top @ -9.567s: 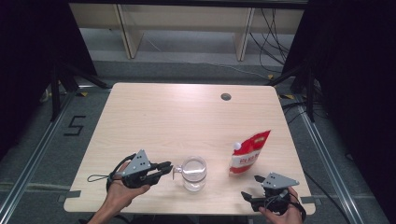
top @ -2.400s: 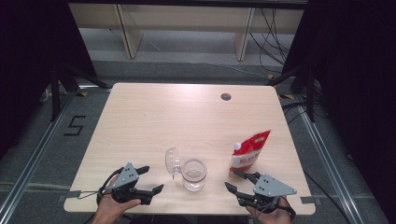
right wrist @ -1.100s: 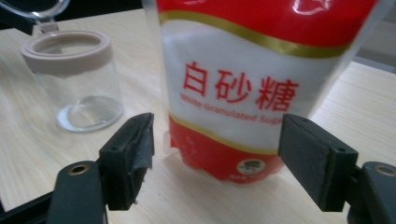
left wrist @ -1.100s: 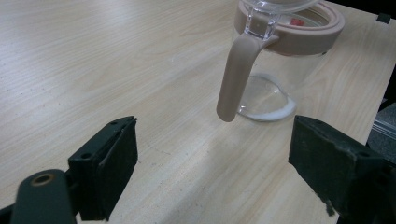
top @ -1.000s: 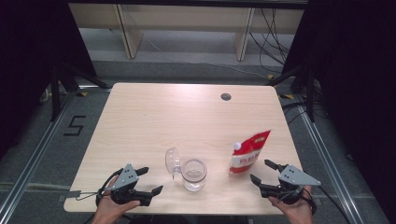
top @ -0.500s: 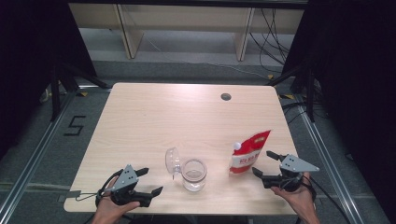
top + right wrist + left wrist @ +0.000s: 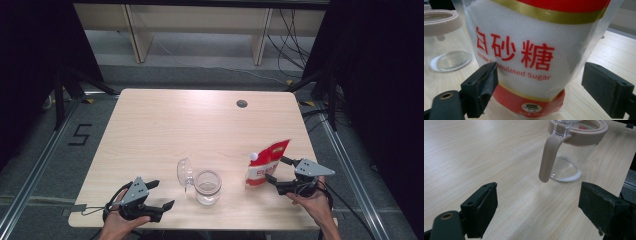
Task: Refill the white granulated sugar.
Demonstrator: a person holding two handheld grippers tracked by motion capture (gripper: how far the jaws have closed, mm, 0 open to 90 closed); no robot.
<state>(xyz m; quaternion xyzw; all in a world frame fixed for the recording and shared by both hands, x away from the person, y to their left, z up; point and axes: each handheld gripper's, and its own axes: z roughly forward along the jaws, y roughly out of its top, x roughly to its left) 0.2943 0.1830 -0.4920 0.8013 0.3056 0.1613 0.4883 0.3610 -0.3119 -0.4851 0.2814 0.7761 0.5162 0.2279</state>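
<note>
Table (image 7: 165,125) of pale wood carries little: a dark round hole (image 7: 242,104) far back, nothing standing between the claws and their targets. Right gripper (image 7: 276,169) has slid in from the near edge since a second ago, its jaws have just been opening, and now they gape wide around the base of the red-and-clear white sugar pouch (image 7: 265,164), pads apart from the film. Left gripper (image 7: 161,194) sits spread wide and empty, unmoved. Between them stands the clear glass jar with a beige rim (image 7: 207,186), hinged lid (image 7: 184,172) flipped up, nothing inside; the pouch is packed with white grains.
</note>
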